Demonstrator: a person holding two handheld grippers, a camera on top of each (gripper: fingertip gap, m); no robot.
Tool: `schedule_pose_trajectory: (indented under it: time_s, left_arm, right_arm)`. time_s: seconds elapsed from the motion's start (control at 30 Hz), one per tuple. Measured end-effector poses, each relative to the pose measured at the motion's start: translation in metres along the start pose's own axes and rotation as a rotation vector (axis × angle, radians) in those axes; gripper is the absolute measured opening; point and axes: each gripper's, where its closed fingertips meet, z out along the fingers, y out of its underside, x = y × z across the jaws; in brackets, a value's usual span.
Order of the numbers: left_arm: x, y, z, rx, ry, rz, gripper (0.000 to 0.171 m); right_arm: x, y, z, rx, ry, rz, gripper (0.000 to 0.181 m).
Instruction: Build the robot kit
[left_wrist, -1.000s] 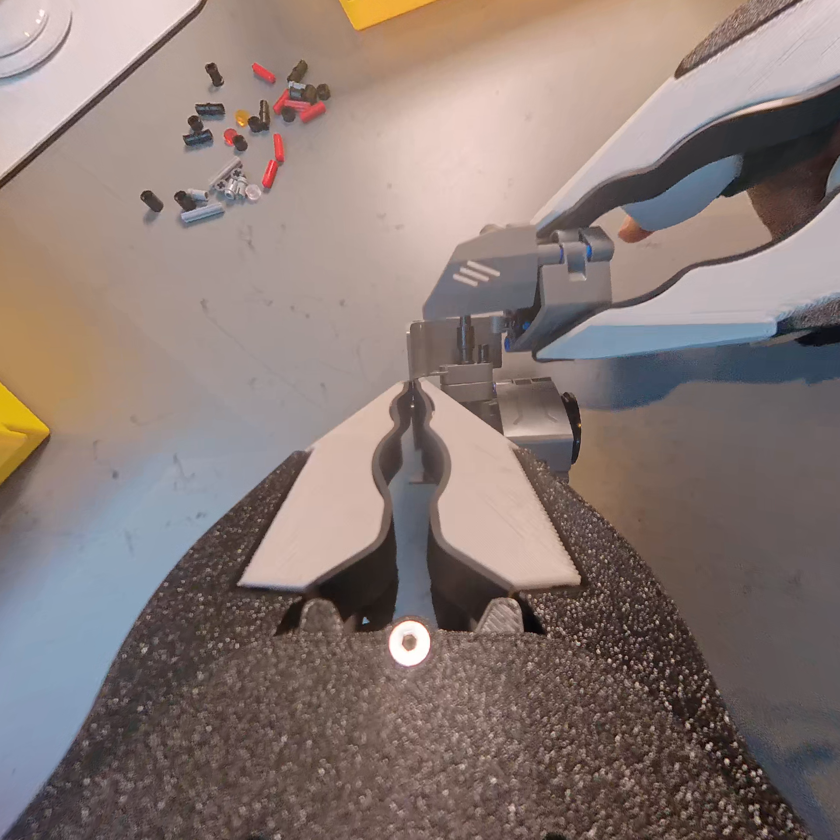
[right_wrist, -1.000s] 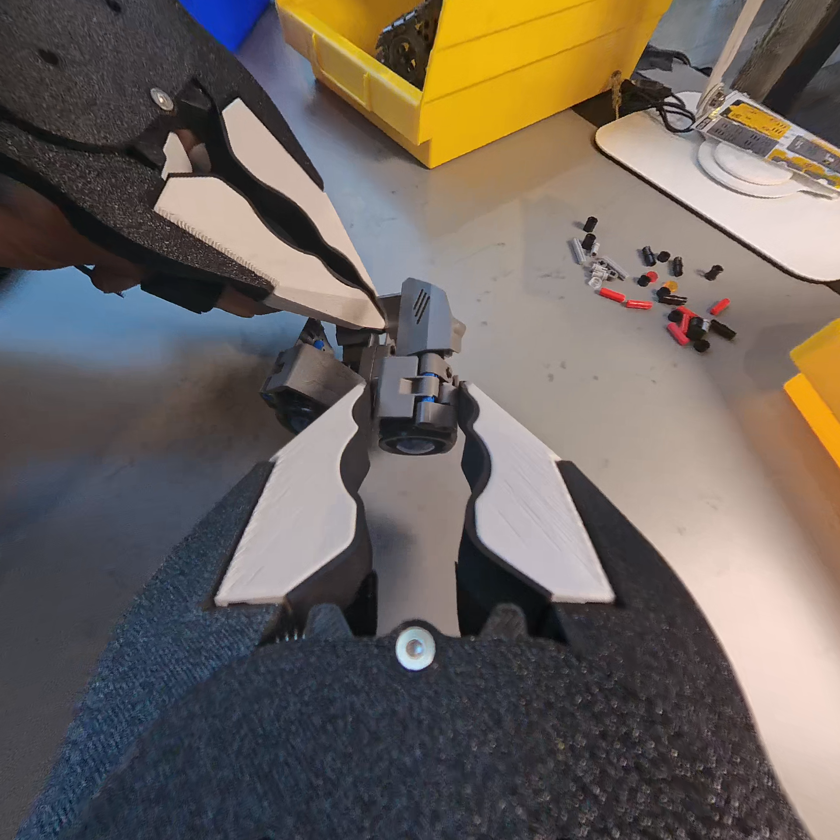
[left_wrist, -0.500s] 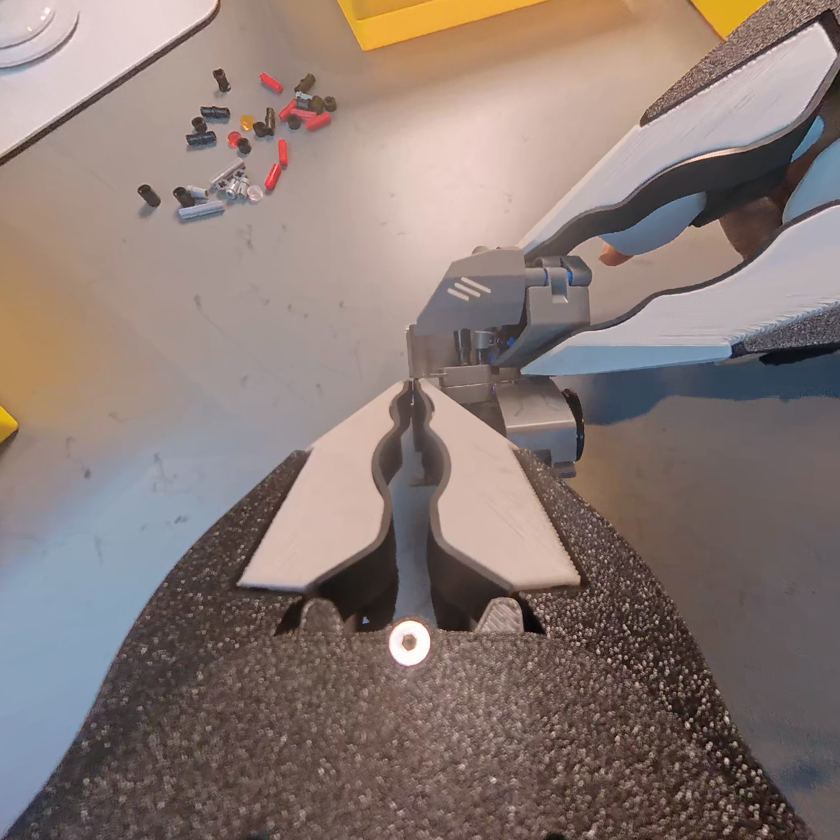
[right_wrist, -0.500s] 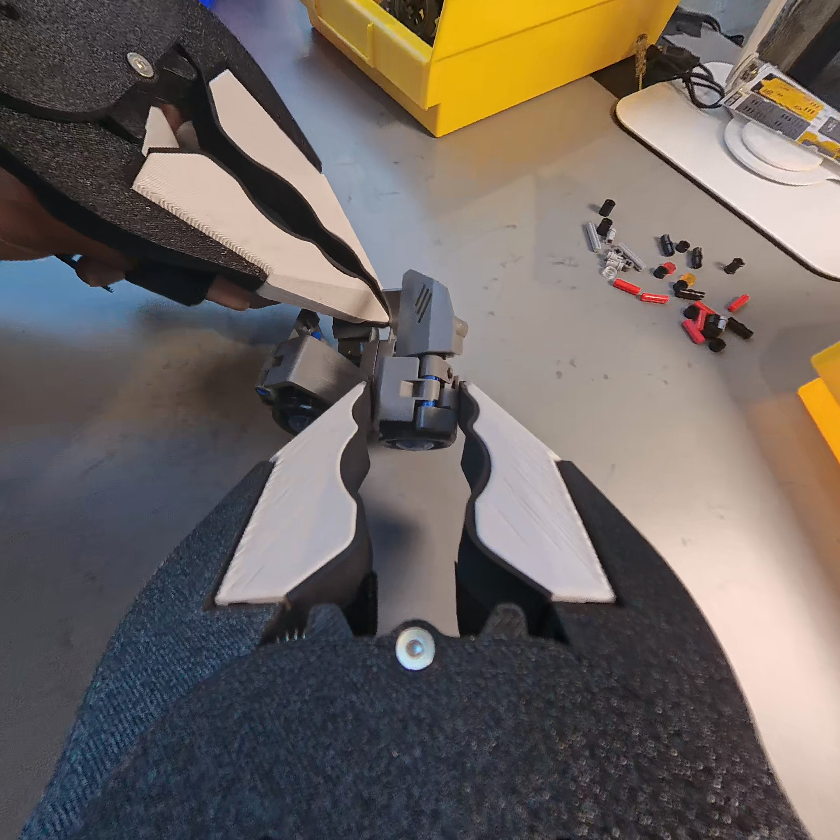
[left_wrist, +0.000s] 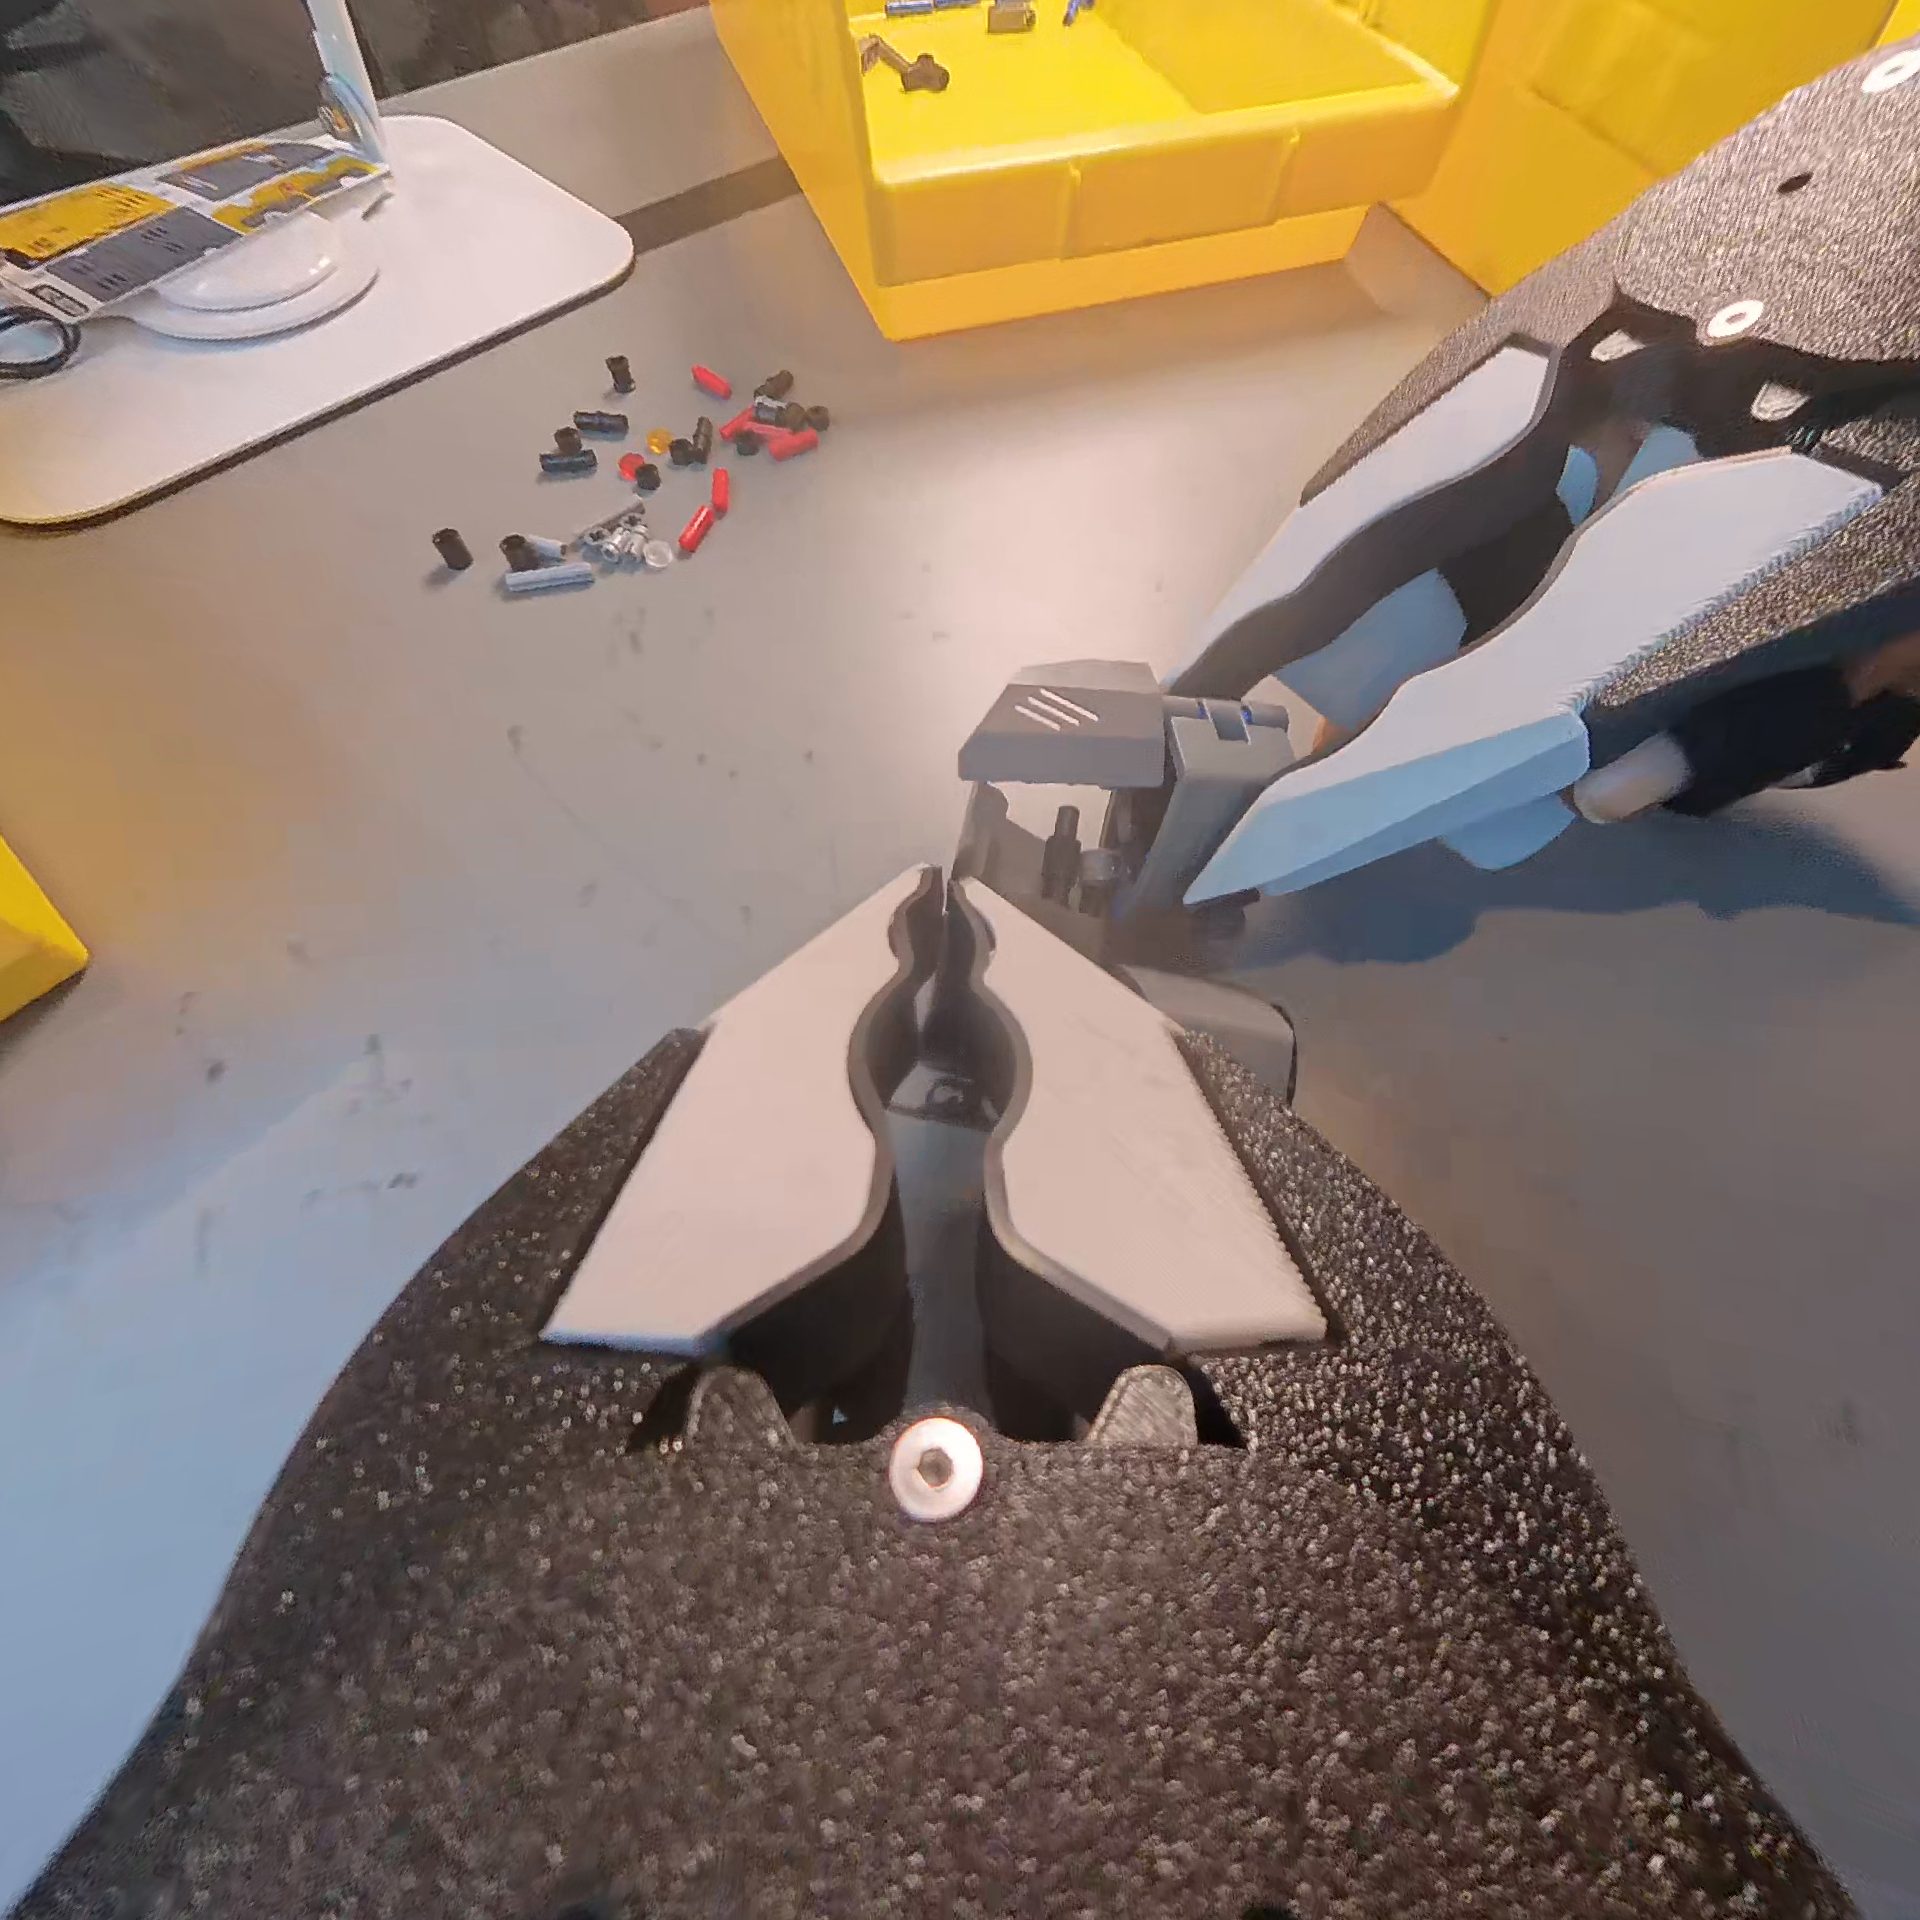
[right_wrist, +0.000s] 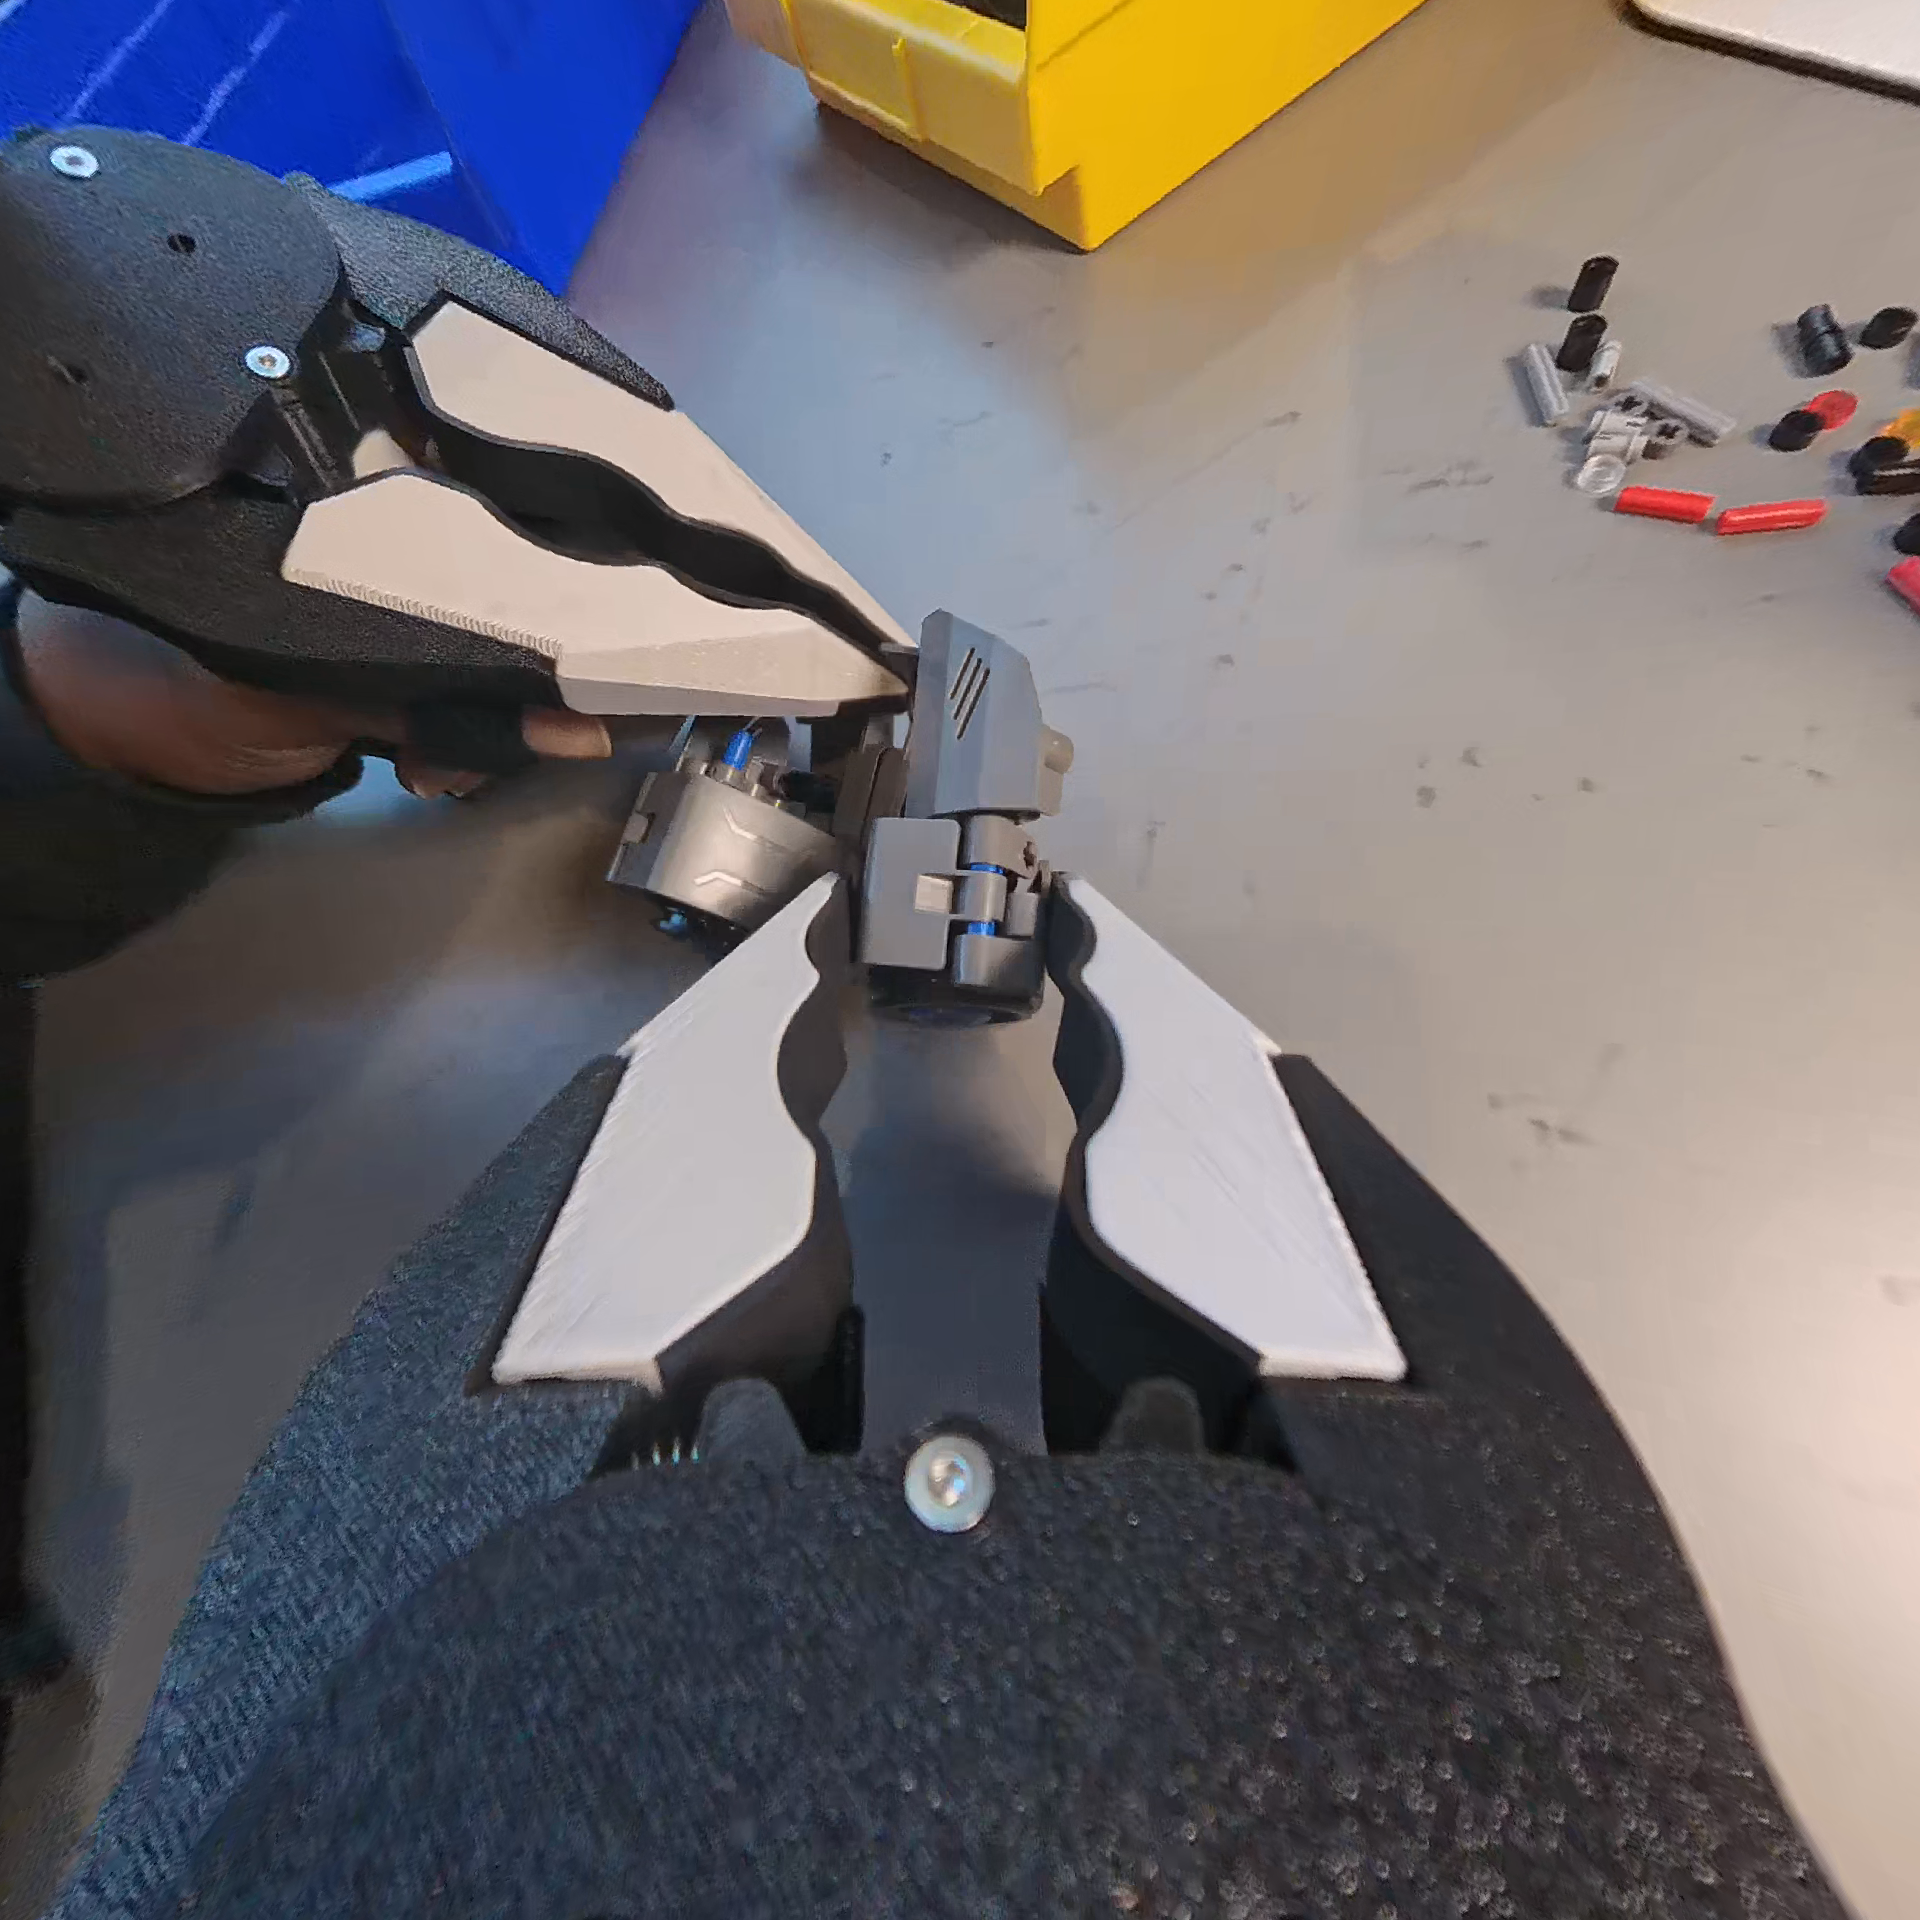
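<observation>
left claw (left_wrist: 940, 883) pinched on grey brick model (left_wrist: 1070, 727) edge | right claw (right_wrist: 945, 894) clamps model's hinged end

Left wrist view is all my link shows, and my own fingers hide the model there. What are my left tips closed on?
Observer: In the right wrist view, the left gripper pinches an edge of the grey model, at its slanted panel with three slits.
Operator: How does the right gripper sit, seen from behind?
Observer: The right gripper has a finger against each side of the hinged grey block, which has blue pins.
Operator: What is behind my left gripper?
Observer: A blue bin stands there, next to the yellow bin.
</observation>
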Motion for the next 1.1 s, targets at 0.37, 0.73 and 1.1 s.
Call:
schedule_pose_trajectory:
  time_s: [0.37,0.73,1.1]
  left_arm:
    - [-0.002,0.005,0.002,-0.032,0.01,-0.053,0.0]
    - [-0.011,0.024,-0.014,-0.165,0.276,-0.296,0.025]
    - [0.012,0.037,-0.027,-0.251,0.489,-0.347,0.006]
  right_arm:
    - [-0.002,0.002,0.005,0.033,0.025,0.085,0.034]
    - [-0.005,0.003,0.007,-0.001,0.049,0.011,0.035]
    - [-0.009,0.005,0.006,-0.017,0.024,-0.008,0.035]
